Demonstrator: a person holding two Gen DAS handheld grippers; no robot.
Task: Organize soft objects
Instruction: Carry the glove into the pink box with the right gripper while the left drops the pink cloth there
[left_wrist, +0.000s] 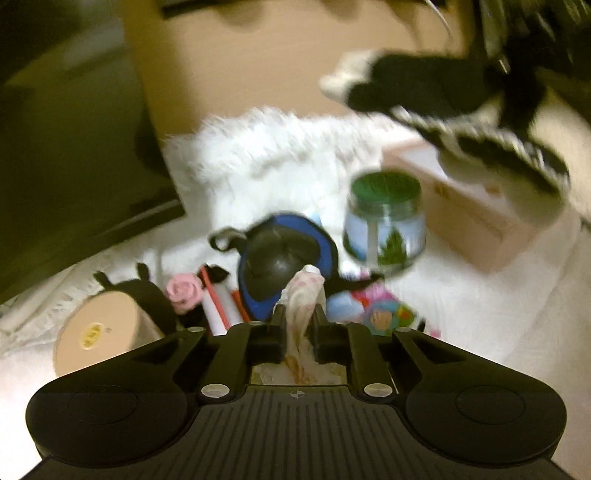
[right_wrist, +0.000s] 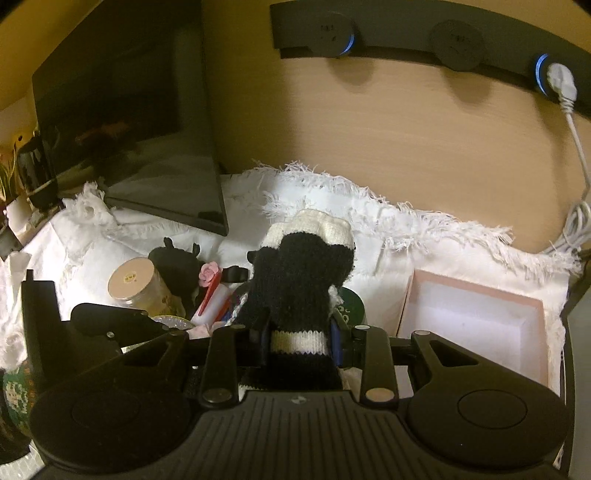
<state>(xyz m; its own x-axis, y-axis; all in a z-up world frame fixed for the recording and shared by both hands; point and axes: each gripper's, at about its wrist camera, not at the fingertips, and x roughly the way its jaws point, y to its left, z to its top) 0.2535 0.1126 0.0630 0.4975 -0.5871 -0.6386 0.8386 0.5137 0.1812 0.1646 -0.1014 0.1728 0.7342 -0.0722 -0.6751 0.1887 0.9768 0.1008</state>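
My left gripper (left_wrist: 300, 314) is shut on a pale printed cloth (left_wrist: 303, 299) that sticks up between the fingers, above a pile of small items. My right gripper (right_wrist: 300, 328) is shut on a black and white knitted glove (right_wrist: 301, 273) and holds it up in the air. The glove also shows blurred at the upper right of the left wrist view (left_wrist: 443, 107). An open pink box (right_wrist: 476, 321) lies on the white fringed cloth (right_wrist: 406, 236) to the right; it also shows in the left wrist view (left_wrist: 476, 210).
The pile holds a blue and black pad (left_wrist: 284, 258), a green-lidded glass jar (left_wrist: 384, 221), a round tan-lidded jar (right_wrist: 138, 284), a pink rose (left_wrist: 183, 291), a black soft toy (right_wrist: 177, 258) and red-white sticks (right_wrist: 214, 299). A dark monitor (right_wrist: 129, 122) stands left. A wall power strip (right_wrist: 443, 37) hangs behind.
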